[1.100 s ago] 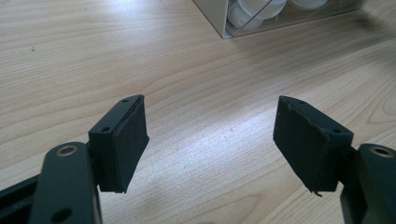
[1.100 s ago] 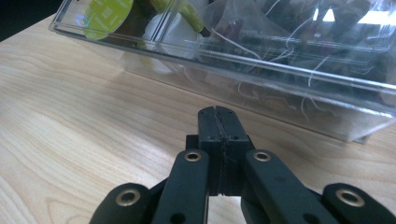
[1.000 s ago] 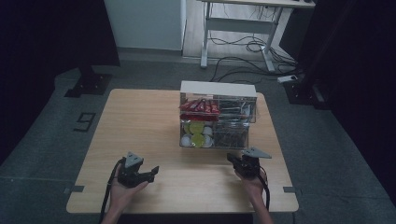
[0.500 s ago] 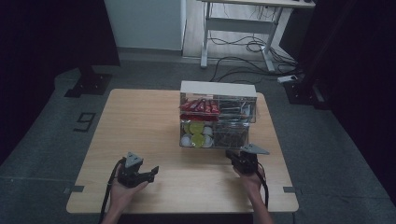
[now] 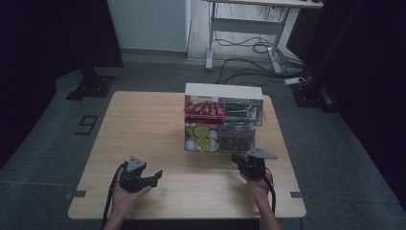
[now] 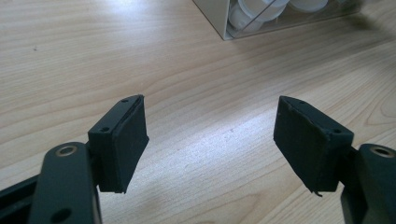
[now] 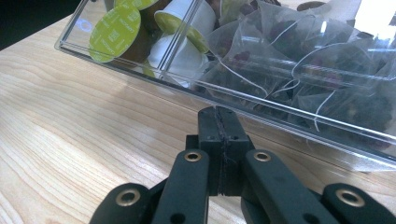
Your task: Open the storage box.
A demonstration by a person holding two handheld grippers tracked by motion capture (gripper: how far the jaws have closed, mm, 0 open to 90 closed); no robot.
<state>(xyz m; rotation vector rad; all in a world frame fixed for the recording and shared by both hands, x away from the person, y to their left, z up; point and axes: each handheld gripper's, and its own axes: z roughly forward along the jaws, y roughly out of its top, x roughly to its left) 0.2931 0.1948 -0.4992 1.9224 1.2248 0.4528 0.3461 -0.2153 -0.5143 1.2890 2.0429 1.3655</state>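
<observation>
clear organizer (image 5: 224, 123) just ahead of right tongs (image 7: 218, 114), left tongs (image 6: 210, 135) well apart

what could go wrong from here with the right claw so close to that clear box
The right claw is shut with its tip just short of the clear organizer; a push forward could shove the box across the table rather than grip anything. Shut, it cannot pick a tea bag or capsule. The left claw hangs open, away from the box, so nothing steadies it.
</observation>
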